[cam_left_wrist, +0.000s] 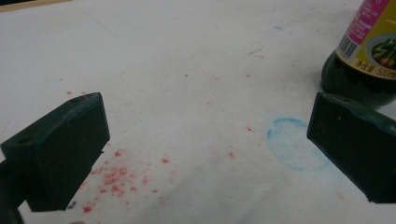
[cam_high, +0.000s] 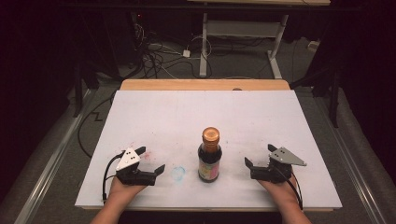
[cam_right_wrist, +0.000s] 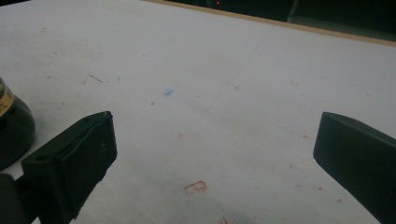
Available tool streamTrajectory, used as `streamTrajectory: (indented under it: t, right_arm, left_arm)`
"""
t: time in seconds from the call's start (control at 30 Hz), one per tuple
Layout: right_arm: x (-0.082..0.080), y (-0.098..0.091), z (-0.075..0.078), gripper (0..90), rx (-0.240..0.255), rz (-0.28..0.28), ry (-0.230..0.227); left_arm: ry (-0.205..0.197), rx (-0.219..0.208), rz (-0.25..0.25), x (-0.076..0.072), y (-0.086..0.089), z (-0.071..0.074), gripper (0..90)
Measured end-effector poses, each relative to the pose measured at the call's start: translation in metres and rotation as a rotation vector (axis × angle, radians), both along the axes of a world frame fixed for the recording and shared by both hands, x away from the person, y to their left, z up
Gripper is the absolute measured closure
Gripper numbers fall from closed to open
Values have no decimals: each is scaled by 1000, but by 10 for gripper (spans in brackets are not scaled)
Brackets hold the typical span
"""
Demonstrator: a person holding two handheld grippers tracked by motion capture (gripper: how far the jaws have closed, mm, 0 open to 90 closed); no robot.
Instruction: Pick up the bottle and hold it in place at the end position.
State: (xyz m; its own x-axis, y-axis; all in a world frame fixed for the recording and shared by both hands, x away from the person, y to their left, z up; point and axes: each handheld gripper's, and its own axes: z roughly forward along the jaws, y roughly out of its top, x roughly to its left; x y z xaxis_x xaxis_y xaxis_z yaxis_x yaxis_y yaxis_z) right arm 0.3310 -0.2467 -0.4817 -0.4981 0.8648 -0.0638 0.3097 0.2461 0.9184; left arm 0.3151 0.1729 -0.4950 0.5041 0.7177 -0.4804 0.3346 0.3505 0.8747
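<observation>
Table (cam_high: 154, 112) is the big item: flat white sheet over a wooden board, matte, scuffed, with red speckle under the left tong and a faint blue ring drawn just off its inner jaw, between it and the bottle; my read is the ring is a placement mark, not confirmed. Bottle (cam_high: 209, 156) stands upright between the two tongs, a bit nearer the left tong than the right, touching neither; probably parked central so either hand can reach it. Dark glass or plastic, can't tell which, round shouldered body, glossy, copper-coloured screw cap, pink and yellow printed label with a barcode. Left tong (cam_high: 150, 161) rests low on the near edge of the table, hand underneath, jaws spread wide, nothing between them, aimed in toward the bottle base. Right tong (cam_high: 258, 156) mirrors it on the other side, jaws likewise wide apart and empty, bottle off beside its inner jaw. Looks like a ready pose before a two-handed grab. Jaws are blocky black pads, rubbery matte finish, square edges. Grey three-cornered plate on top of each tong, flat metal, with a cable trailing back along each wrist.
</observation>
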Motion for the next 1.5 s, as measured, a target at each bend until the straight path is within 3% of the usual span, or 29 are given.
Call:
streamTrajectory:
  t: [0.13,0.4,0.73,0.87,1.13,1.5]
  right_arm:
    - [-5,0,0,2,0,1,-50]
    - [-3,-1,0,2,6,-1,-32]
    - [-3,0,0,1,1,-1,-26]
    - [-3,0,0,1,-2,0,-26]
    - [-3,0,0,1,-4,3,-28]
    - [-3,1,0,1,-14,15,-34]
  left_arm:
    - [2,-13,4,0,1,0,0]
    - [-12,4,-1,-1,0,0,0]
    - [-14,-7,0,-2,0,1,0]
    - [12,-7,-27,-4,-2,3,0]
    - [18,-47,-76,-12,-13,12,0]
    - [16,-54,-125,-21,-30,16,0]
